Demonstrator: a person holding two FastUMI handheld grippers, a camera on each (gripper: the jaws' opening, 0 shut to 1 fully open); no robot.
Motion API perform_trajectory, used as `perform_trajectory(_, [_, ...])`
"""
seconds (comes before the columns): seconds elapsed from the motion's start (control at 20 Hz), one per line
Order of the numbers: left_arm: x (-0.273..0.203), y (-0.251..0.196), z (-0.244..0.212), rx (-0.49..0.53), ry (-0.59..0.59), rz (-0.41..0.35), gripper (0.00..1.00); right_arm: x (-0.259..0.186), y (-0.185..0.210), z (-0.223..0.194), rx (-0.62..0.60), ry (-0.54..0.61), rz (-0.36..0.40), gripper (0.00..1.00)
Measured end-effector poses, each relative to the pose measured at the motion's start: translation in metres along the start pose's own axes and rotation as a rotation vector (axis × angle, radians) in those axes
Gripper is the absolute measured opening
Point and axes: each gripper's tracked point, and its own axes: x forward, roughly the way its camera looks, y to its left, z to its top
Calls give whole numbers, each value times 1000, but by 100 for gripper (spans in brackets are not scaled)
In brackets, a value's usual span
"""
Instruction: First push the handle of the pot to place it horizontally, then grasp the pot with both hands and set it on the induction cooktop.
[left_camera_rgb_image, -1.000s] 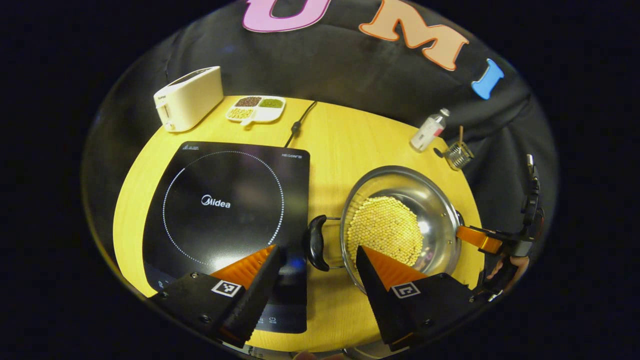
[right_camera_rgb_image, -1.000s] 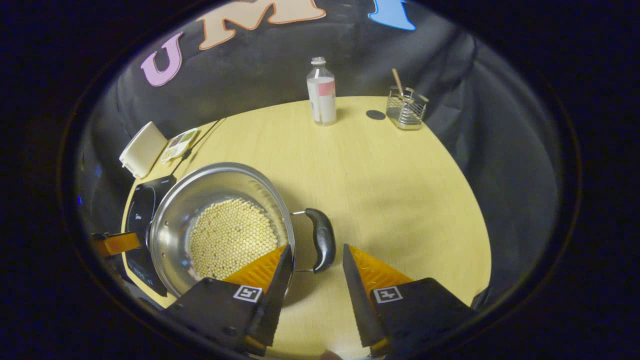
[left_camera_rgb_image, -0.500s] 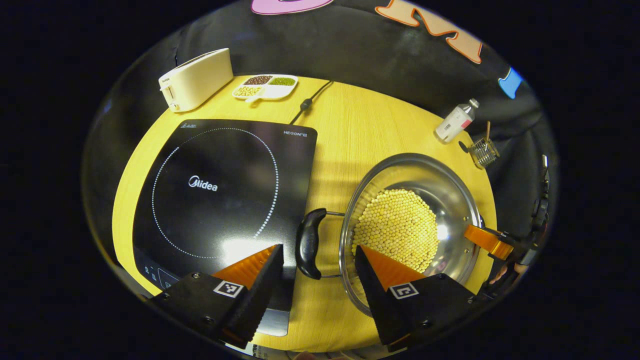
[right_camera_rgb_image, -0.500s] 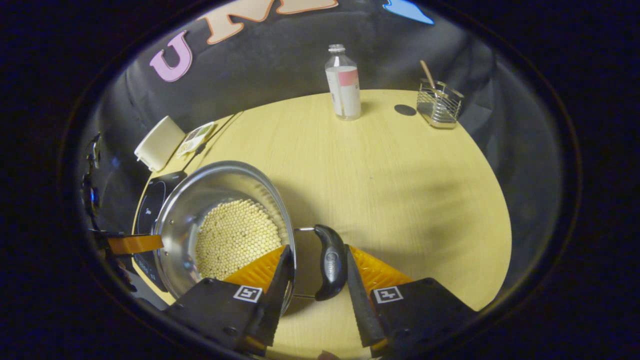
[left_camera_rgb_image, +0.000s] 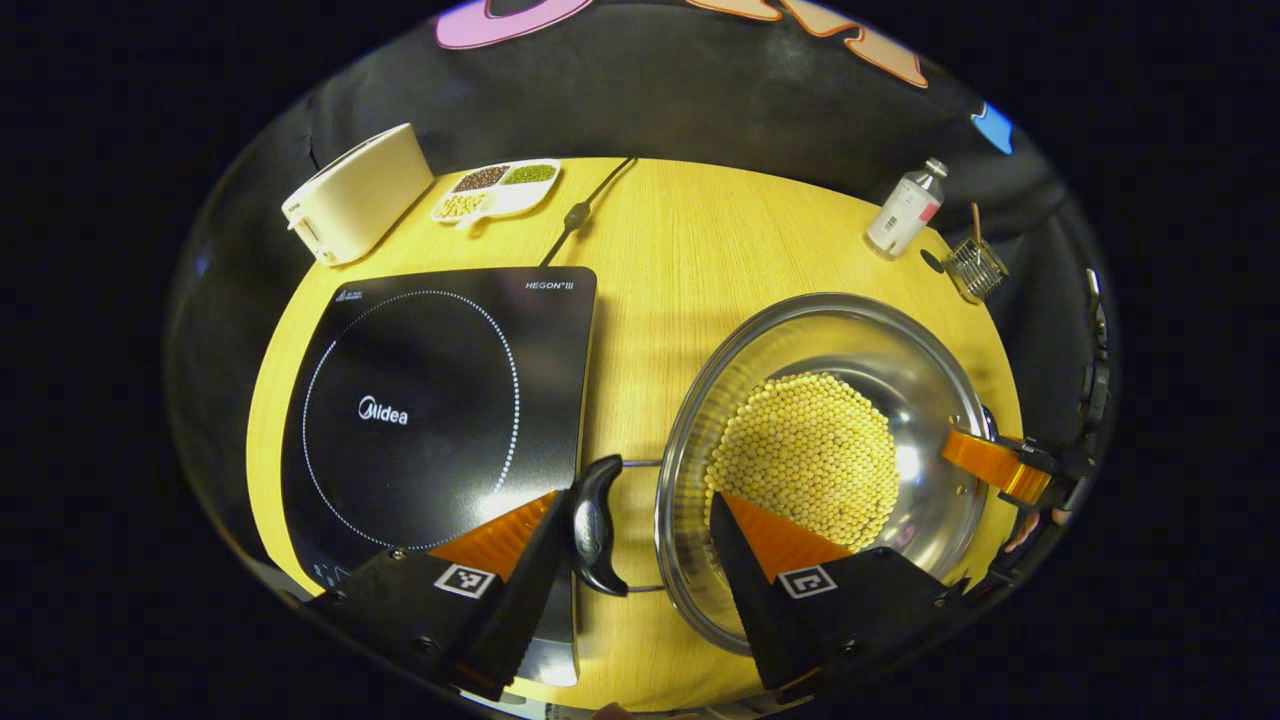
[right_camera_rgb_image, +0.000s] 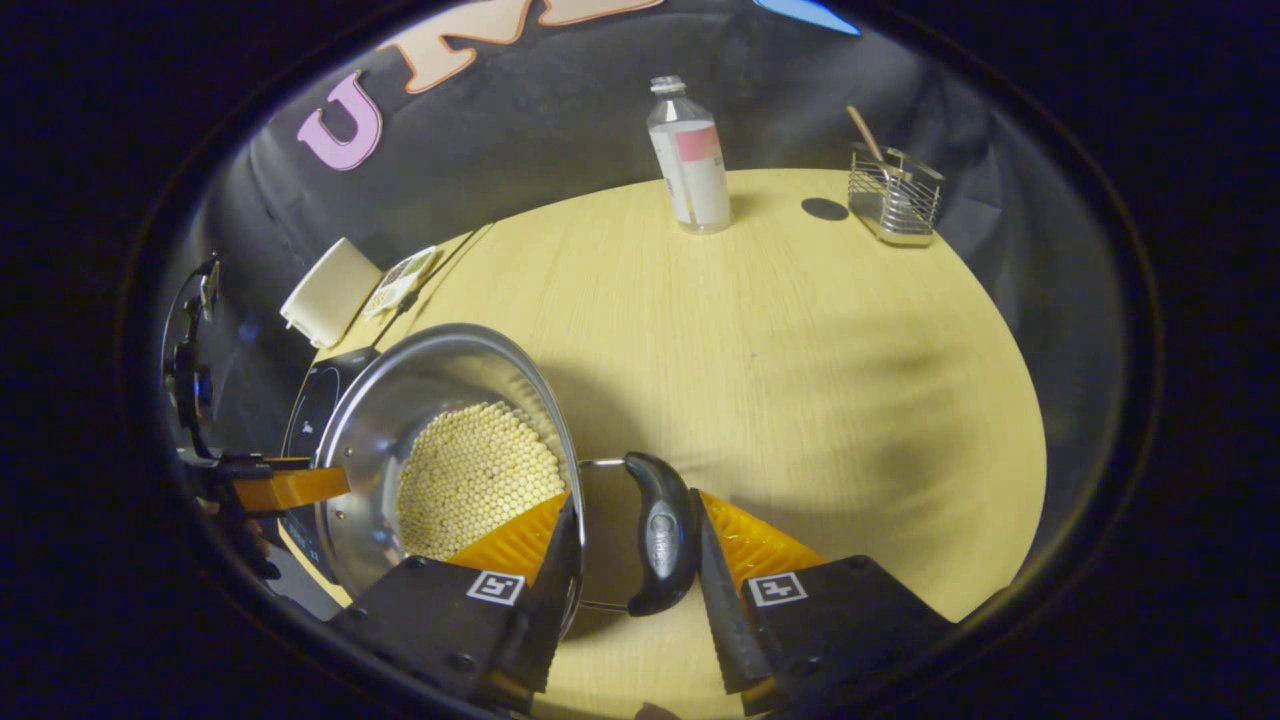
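A steel pot (left_camera_rgb_image: 840, 400) with yellow beans (left_camera_rgb_image: 810, 460) stands on the wooden table (left_camera_rgb_image: 700, 250), right of the black induction cooktop (left_camera_rgb_image: 430, 390). My left gripper (left_camera_rgb_image: 635, 500) is open astride the pot's black left handle (left_camera_rgb_image: 598, 525), which lies close against its left finger. My right gripper (right_camera_rgb_image: 635, 498) is open around the black right handle (right_camera_rgb_image: 660, 530) of the pot (right_camera_rgb_image: 440, 400); the handle lies against the right finger, and the left finger hangs over the rim. The right gripper's orange finger (left_camera_rgb_image: 990, 465) shows at the pot's far side, and the left gripper's (right_camera_rgb_image: 290, 488) in the right gripper view.
A cream toaster (left_camera_rgb_image: 360, 195) and a divided dish of beans (left_camera_rgb_image: 497, 190) sit behind the cooktop, whose cable (left_camera_rgb_image: 575, 215) runs to the back. A bottle (right_camera_rgb_image: 690, 160) and a wire holder (right_camera_rgb_image: 893, 190) stand at the far right edge.
Both grippers have moved forward onto the pot's handles. The left handle now lies between my left fingers, and the right handle sits deeper between my right ones.
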Motion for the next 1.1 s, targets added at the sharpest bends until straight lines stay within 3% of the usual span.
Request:
perform_trajectory(0.35, [-3,-18,-11,-75,81,-92,85,-5,-11,-2,-3,-6,-19,66])
perform_trajectory(0.45, [5,-16,-9,-70,73,-84,92,-2,-13,-5,14,4,-15,66])
perform_trajectory(0.5, [11,-17,-7,-78,72,-89,85,-2,-13,-7,18,8,-17,68])
perform_trajectory(0.7, [24,-20,-5,-38,95,-85,78,6,-18,-11,-9,18,-51,68])
perform_trajectory(1.1, [47,-31,-9,16,124,-89,78,10,-26,-15,9,38,-79,68])
